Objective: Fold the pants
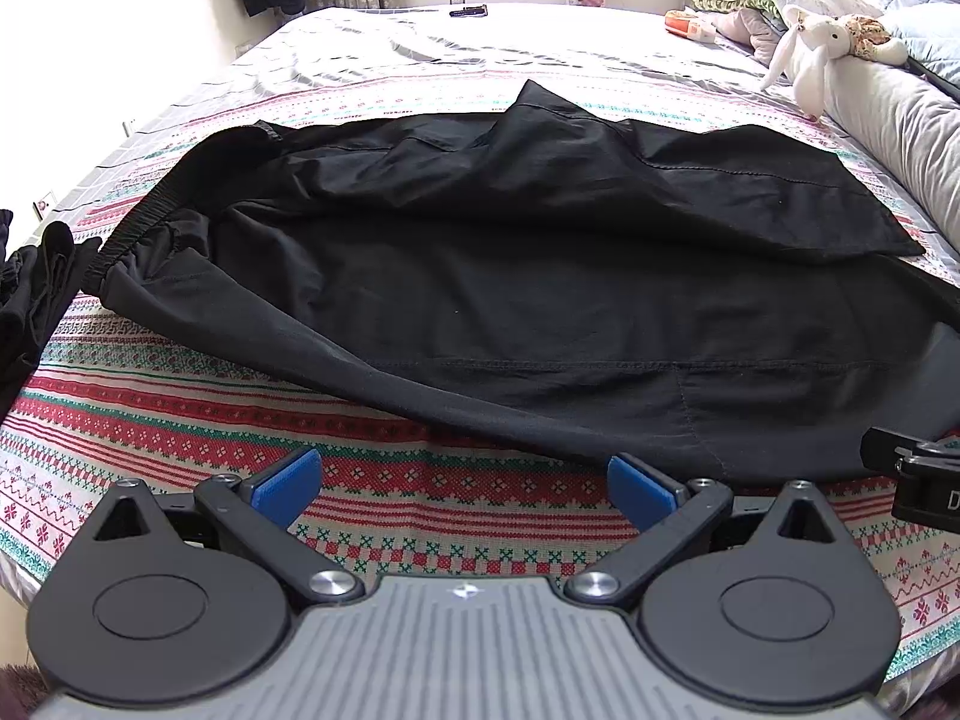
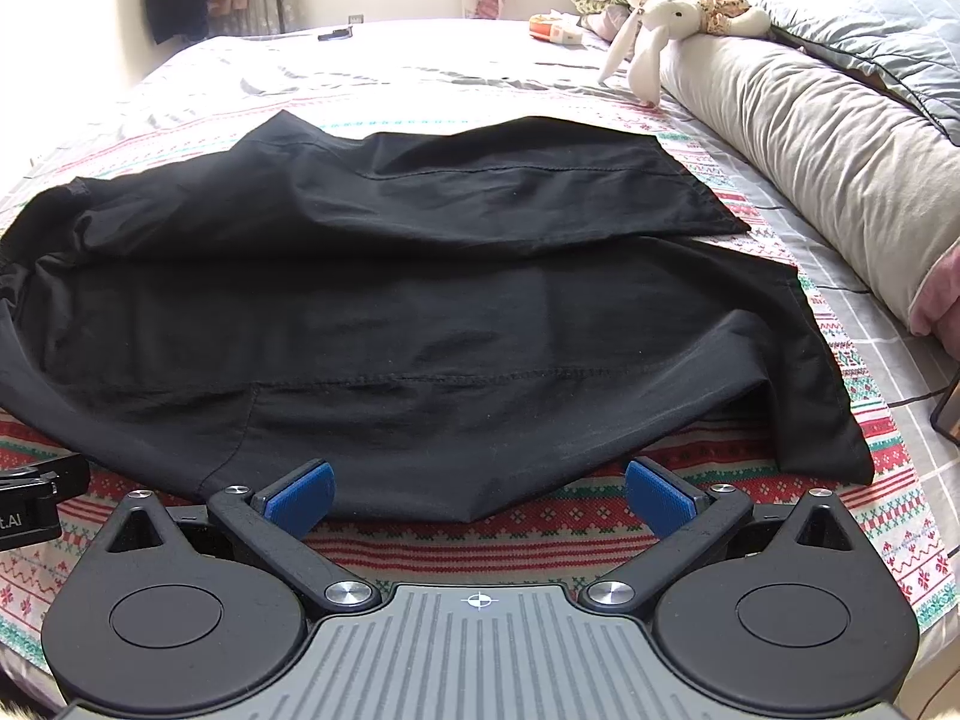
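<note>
Blue ribbed pads tip both tools. The left hand-held gripper (image 1: 461,489) hovers with its jaws spread wide and empty above the patterned red, green and white woven bedspread (image 1: 180,414), just short of the near edge of the garment. The right hand-held gripper (image 2: 477,495) is likewise spread and empty; its left pad lies against the near edge of the cloth, though contact cannot be confirmed.

Between and beyond the tools lie the black lightweight woven pants (image 2: 420,300), spread sideways across the bed: elastic waistband (image 1: 144,222) to the left, leg hems (image 2: 828,396) to the right. One leg lies partly over the other, skewed, so the far hem sits short of the near one. Loose wrinkles gather near the waist.

Judged step: seizing the near long edge to fold lengthwise, or to square the legs first. To do it well:
1. Lower each tool until one pad slides under the near edge; take all layers.
2. Space the grips well apart along the seam, so the span between does not sag.
3. Lift together, carry toward the far edge, and align hem with hem.

Thin fabric will slip and drag; move slowly.

Farther off, a white stuffed rabbit toy (image 2: 654,30) rests on a long grey bolster pillow (image 2: 810,138), well clear of the work.
</note>
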{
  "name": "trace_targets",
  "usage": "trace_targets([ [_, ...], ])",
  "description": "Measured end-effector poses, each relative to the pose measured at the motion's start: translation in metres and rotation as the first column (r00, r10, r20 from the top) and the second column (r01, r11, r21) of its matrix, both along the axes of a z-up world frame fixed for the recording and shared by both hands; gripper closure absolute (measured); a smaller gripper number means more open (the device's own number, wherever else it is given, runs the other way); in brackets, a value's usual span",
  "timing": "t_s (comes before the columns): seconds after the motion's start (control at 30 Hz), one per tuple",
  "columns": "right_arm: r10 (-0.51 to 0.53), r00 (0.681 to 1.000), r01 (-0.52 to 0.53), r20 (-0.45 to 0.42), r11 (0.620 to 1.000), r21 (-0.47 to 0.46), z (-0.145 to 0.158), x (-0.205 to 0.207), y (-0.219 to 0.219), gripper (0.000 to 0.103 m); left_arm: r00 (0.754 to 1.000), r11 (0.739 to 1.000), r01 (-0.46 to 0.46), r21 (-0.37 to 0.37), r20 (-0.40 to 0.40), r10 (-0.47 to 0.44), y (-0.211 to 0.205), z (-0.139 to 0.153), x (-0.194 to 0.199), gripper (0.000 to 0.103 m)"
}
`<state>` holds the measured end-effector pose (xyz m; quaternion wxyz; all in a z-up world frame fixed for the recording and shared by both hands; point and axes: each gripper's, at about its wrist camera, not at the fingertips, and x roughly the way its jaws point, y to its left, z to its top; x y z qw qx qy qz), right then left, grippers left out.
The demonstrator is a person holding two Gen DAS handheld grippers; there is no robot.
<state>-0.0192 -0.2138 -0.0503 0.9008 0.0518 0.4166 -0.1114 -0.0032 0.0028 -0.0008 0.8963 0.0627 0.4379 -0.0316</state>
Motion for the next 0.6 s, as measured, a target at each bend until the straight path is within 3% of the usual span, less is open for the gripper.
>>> trace_targets([
  [0.6,-0.001,1.000,0.001,0.001,1.000,-0.001,0.0006,-0.0016,-0.0004,0.000,1.000,1.000,-0.002,0.003,0.001,0.002,-0.0012,-0.0003,-0.0001,0.000],
])
